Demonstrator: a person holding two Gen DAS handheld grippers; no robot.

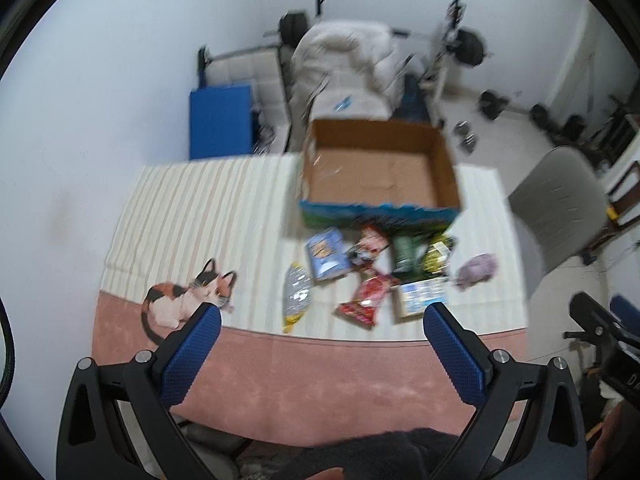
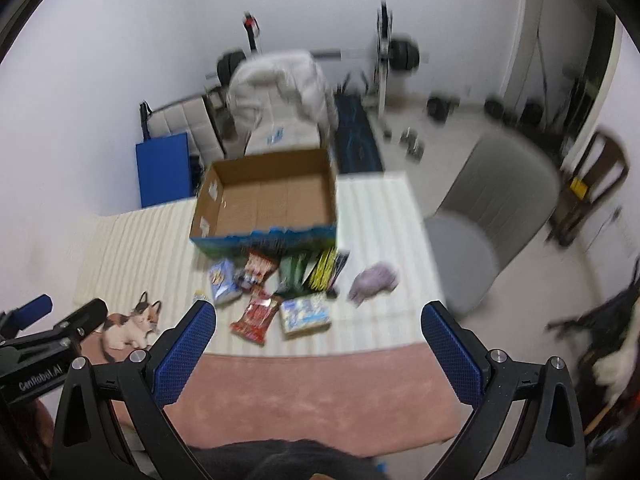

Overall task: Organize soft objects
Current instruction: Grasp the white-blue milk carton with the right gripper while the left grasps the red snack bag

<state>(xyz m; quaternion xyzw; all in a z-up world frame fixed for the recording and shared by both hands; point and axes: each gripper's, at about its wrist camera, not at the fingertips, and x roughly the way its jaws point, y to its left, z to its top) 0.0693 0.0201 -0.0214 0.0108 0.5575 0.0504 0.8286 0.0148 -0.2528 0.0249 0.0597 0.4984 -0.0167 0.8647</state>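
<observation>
Taking the cardboard box (image 1: 380, 176) as your landmark: left of its front, the silver-and-yellow packet (image 1: 297, 300) lies with its long axis running toward you. Straight before the box, the red snack bag (image 1: 368, 298) and other pouches cluster. Right of them sits the purple soft toy (image 2: 374, 280). Your left tongs (image 1: 320, 320) and right tongs (image 2: 318, 316) both hang spread wide, empty, short of the pile; the right is nearer the toy.
</observation>
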